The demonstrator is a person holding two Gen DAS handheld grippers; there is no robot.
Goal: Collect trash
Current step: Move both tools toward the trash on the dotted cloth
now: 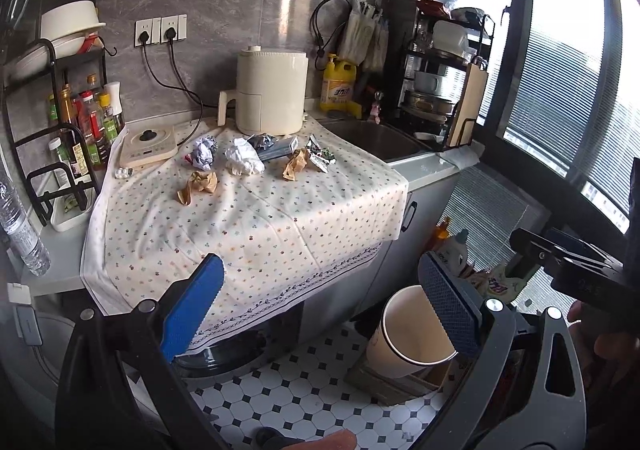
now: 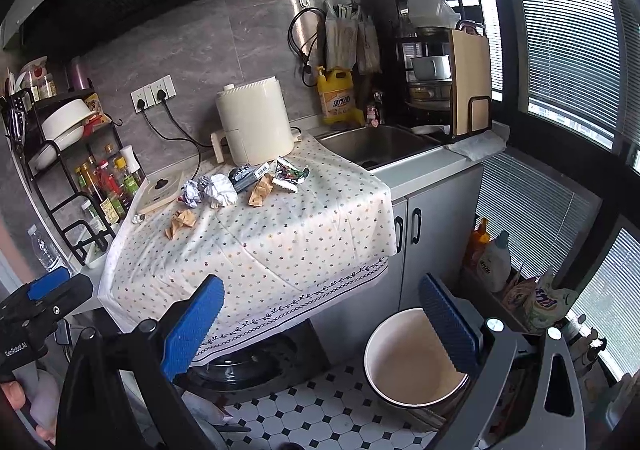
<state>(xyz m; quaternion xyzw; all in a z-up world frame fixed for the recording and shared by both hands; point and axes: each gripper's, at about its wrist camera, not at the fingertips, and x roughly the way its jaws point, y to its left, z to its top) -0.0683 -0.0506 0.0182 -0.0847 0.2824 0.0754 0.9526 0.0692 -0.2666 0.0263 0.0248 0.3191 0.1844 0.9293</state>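
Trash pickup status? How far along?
Nothing looks done: the bin on the floor appears empty. Nothing in hand: left gripper and right gripper are both open. Left: all the crumpled trash, including white paper and brown wrappers, sits on the tablecloth.

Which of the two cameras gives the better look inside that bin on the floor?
The right wrist view: the bin shows its whole round rim and bare inside. In the left wrist view it appears tilted, partly hidden behind a gripper finger.
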